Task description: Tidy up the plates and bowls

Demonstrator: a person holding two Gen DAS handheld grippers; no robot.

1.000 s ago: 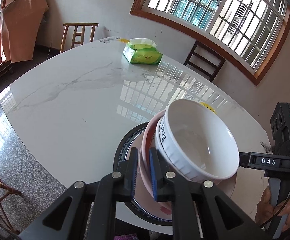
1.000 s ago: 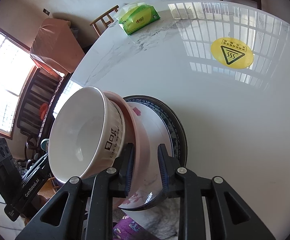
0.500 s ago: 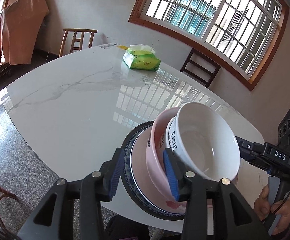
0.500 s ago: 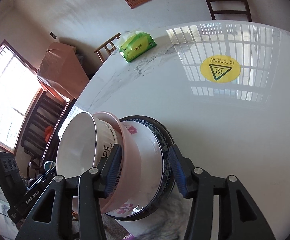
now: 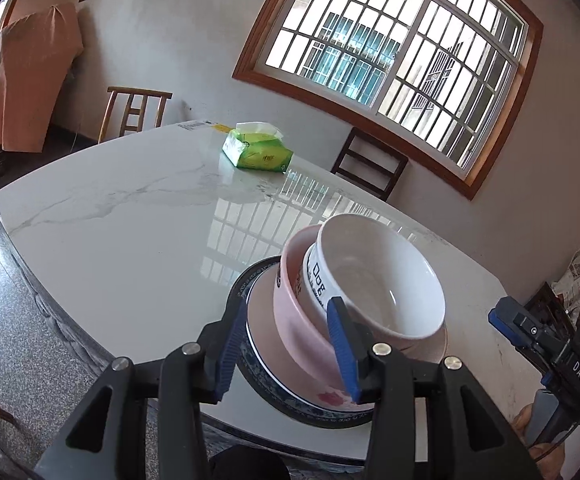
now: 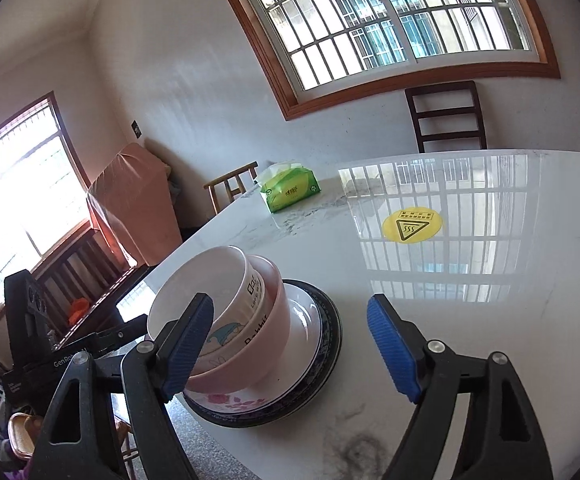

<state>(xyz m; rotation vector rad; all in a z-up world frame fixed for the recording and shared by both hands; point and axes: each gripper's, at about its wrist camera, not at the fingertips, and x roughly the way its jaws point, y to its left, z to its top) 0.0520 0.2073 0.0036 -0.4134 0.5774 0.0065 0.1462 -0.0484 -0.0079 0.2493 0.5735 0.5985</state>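
A white bowl (image 5: 386,280) sits nested in a pink bowl (image 5: 294,272) on a flowered plate (image 5: 262,344), which lies on a dark blue-rimmed plate (image 5: 256,376). The stack rests near the marble table's front edge. My left gripper (image 5: 288,332) is open, its blue pads either side of the stack's near rim without pressing on it. In the right wrist view the white bowl (image 6: 202,272), pink bowl (image 6: 266,344) and plates (image 6: 322,340) sit low left. My right gripper (image 6: 290,320) has its jaws opening wide, with nothing gripped; its left finger (image 6: 188,340) is in front of the bowls.
A green tissue pack (image 5: 256,152) lies at the far side of the table (image 5: 130,240), and a yellow warning sticker (image 6: 412,226) marks the middle. Chairs (image 5: 370,168) stand around it. A tuft of hair (image 6: 354,452) lies near the front edge.
Both grippers were shut on the stack's rims. Both have opened and drawn back from it, the right one widest, and the stack now rests on the table.
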